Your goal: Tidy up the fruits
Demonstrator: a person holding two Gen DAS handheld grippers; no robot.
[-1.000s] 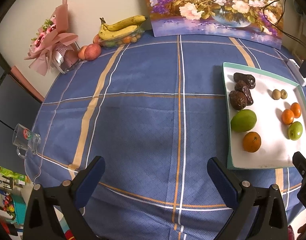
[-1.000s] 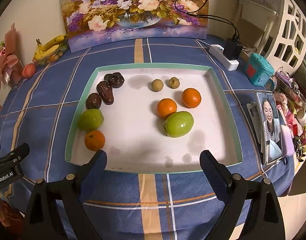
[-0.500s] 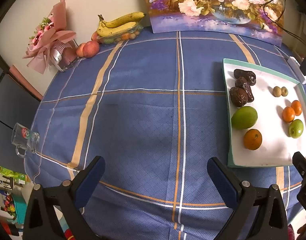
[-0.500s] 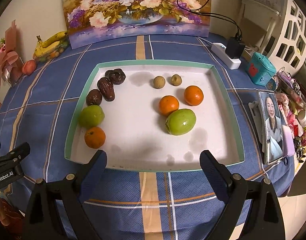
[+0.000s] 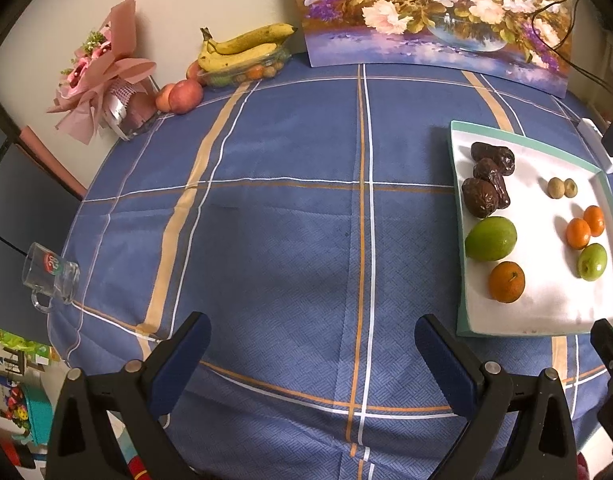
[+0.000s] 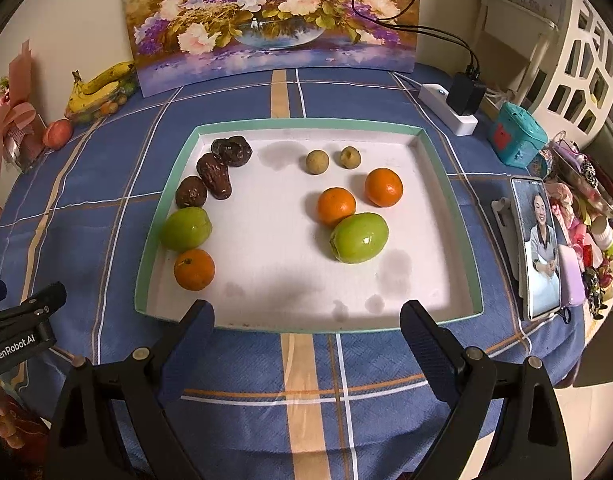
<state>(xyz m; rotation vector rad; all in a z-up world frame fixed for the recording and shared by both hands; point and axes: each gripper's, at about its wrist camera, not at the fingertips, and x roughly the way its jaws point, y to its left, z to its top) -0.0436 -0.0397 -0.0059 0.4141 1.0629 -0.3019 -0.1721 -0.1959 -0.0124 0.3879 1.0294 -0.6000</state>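
On the bench, the tray holds partly grouped fruit, one orange and green fruit stray, both grippers released, empty.

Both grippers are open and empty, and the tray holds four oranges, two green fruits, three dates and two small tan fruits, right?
Not quite: the tray holds three oranges, not four, at and, as the right wrist view shows. The rest stands: left gripper and right gripper open and empty, two green fruits, three dates, two small tan fruits.
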